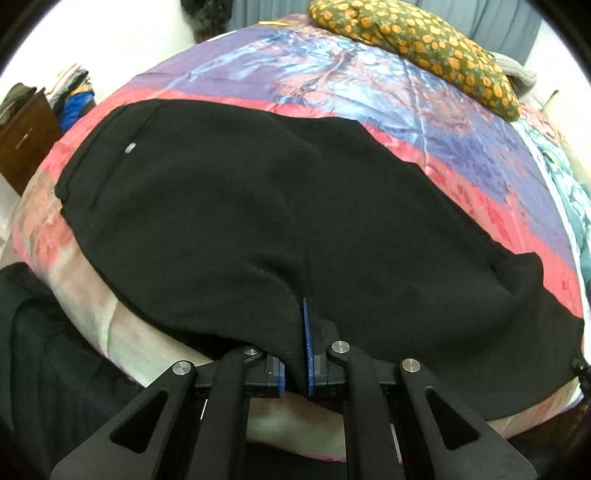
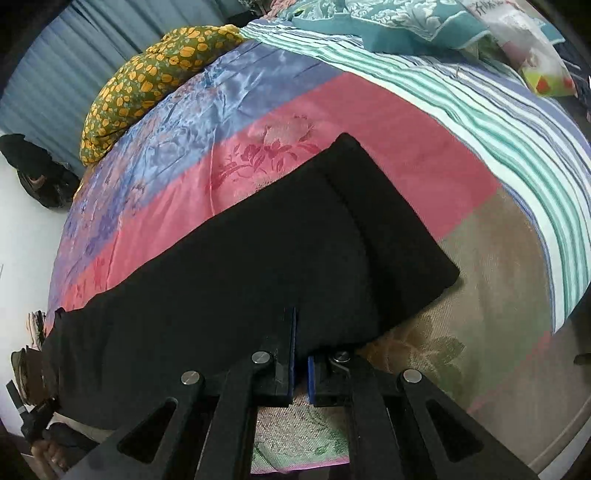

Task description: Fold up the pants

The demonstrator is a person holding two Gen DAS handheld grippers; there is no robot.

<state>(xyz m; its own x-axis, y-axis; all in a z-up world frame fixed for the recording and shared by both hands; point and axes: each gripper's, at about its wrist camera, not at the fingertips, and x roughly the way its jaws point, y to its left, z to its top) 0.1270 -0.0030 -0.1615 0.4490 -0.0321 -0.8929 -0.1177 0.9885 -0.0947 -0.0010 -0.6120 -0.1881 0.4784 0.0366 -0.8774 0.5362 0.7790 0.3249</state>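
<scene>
Black pants [image 1: 258,206] lie flat across a bed with a pink and purple floral quilt [image 1: 332,85]. In the left wrist view the waistband end with a small grey button [image 1: 130,148] is at the left. My left gripper [image 1: 297,332] is shut on the near edge of the pants. In the right wrist view the leg end of the pants [image 2: 295,236] with its hem [image 2: 399,214] reaches to the right. My right gripper [image 2: 301,343] is shut on the near edge of the pants close to the hem.
A green pillow with orange spots [image 1: 417,48] lies at the far side of the bed. A striped sheet [image 2: 498,122] and teal bedding [image 2: 388,22] lie to the right. A wooden cabinet [image 1: 26,136] with stacked clothes stands left of the bed.
</scene>
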